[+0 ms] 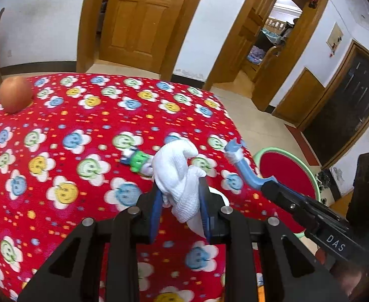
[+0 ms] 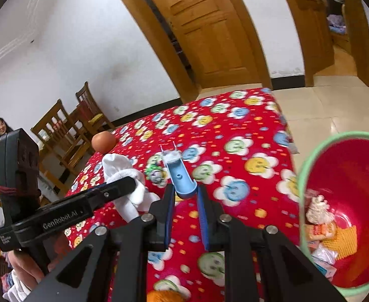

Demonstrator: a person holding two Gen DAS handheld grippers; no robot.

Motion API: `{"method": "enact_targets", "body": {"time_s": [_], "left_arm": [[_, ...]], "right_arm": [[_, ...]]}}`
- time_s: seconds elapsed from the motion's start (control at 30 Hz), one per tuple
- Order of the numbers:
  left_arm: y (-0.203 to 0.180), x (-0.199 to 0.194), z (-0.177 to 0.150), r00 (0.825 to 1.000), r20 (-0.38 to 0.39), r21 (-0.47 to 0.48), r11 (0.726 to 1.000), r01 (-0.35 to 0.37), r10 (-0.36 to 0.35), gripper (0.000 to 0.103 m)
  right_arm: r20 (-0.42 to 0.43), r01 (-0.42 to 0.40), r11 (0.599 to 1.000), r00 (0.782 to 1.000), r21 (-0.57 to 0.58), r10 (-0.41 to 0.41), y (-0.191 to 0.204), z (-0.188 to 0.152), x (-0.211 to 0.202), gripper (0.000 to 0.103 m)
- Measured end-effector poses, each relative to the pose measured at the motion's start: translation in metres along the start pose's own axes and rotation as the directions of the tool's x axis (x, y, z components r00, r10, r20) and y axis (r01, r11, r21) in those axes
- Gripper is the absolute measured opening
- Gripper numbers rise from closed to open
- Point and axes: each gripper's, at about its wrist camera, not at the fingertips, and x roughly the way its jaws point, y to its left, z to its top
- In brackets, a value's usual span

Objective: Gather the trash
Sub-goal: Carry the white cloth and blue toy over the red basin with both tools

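Observation:
My left gripper [image 1: 180,198] is shut on a crumpled white paper towel [image 1: 178,168] and holds it above the red flowered tablecloth [image 1: 58,130]. The towel also shows in the right wrist view [image 2: 124,178]. My right gripper [image 2: 185,196] is shut on a blue plastic razor [image 2: 178,173], seen in the left wrist view [image 1: 242,163] to the right of the towel. A green and white wrapper [image 1: 137,161] lies on the cloth just behind the towel. A red bin with a green rim [image 2: 348,201] stands off the table's right edge with trash inside.
An orange-brown round fruit [image 1: 15,94] sits at the table's far left corner. Wooden chairs [image 2: 66,130] and a person [image 2: 0,128] are beyond the left side. Wooden doors [image 1: 139,17] line the far wall. Something orange [image 2: 164,297] lies at the near table edge.

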Motion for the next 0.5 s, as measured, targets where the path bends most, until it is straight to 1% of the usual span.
{"method": "enact_targets", "body": {"time_s": [0.17,0.3,0.37,0.4,0.5], "left_arm": [[-0.032,0.007,-0.005,1.0,-0.016,0.062,0.998,0.028,-0.027,0.026],[-0.059,0.012,-0.012,0.997,-0.015,0.136,0.988,0.074,-0.073,0.026],[-0.069,0.016,-0.013,0.995,-0.008,0.15,0.983,0.102,-0.102,0.026],[-0.075,0.018,-0.014,0.994,-0.016,0.157,0.981,0.113,-0.112,0.026],[-0.091,0.023,-0.016,0.99,-0.033,0.188,0.972,0.138,-0.134,0.026]], "right_arm": [[0.06,0.054,0.998,0.997,0.019,-0.055,-0.021,-0.005,-0.027,0.02],[0.074,0.081,0.995,0.994,0.056,-0.085,-0.039,-0.012,-0.04,0.02],[0.079,0.11,0.993,0.99,0.049,-0.113,-0.045,-0.015,-0.045,0.02],[0.076,0.133,0.99,0.988,0.049,-0.137,-0.051,-0.018,-0.047,0.02],[0.045,0.195,0.977,0.979,0.089,-0.199,-0.07,-0.024,-0.047,0.02]]}}
